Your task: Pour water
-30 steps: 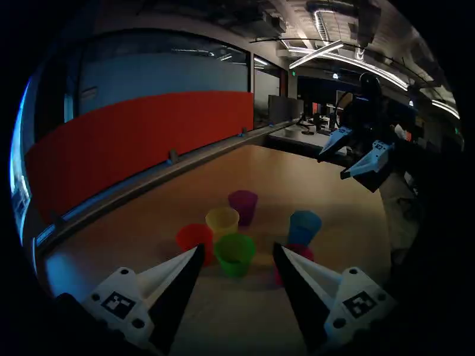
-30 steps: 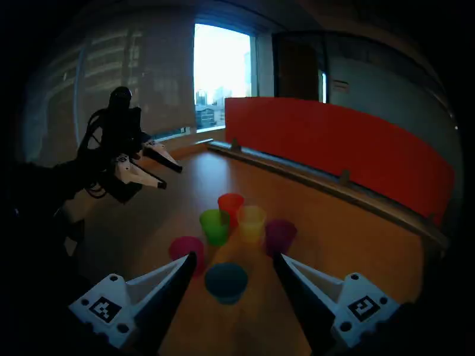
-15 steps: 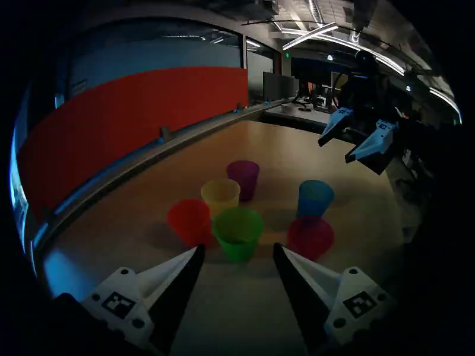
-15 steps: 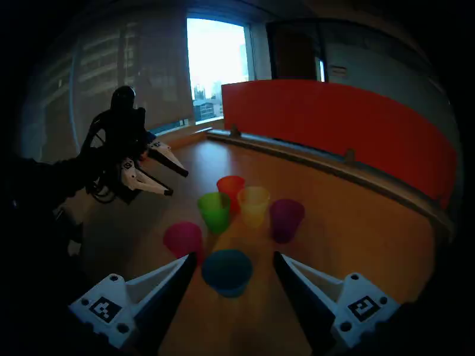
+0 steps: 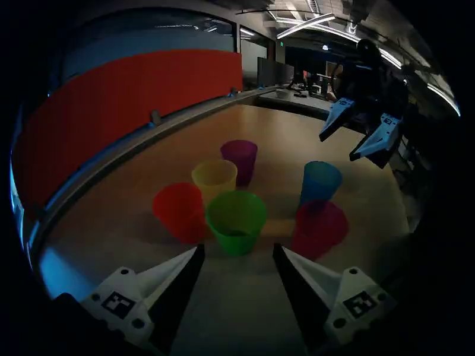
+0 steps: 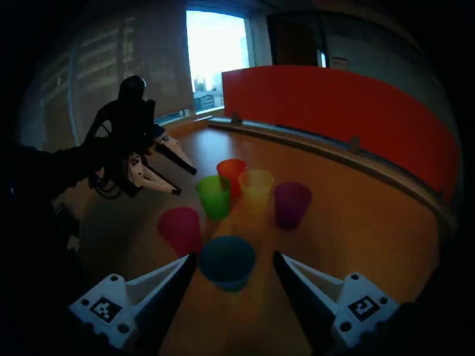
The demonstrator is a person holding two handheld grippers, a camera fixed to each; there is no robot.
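Both sets of fingers are released and empty. My left gripper (image 5: 237,247) faces the upright green cup (image 5: 236,221), just beyond its tips on the table (image 5: 279,133). My right gripper (image 6: 233,255) has the blue cup (image 6: 227,262) nearer, at the mouth of its gap.

**Colours and patterns**

Plain green cup (image 5: 236,221), red cup (image 5: 178,210), yellow cup (image 5: 214,180), purple cup (image 5: 239,160), blue cup (image 5: 319,181), pink cup (image 5: 319,228). Orange-brown tabletop (image 5: 279,130). Red partition (image 5: 119,101). White left claw (image 5: 237,248) and right claw (image 6: 233,255), black fingers, black-and-white square markers.
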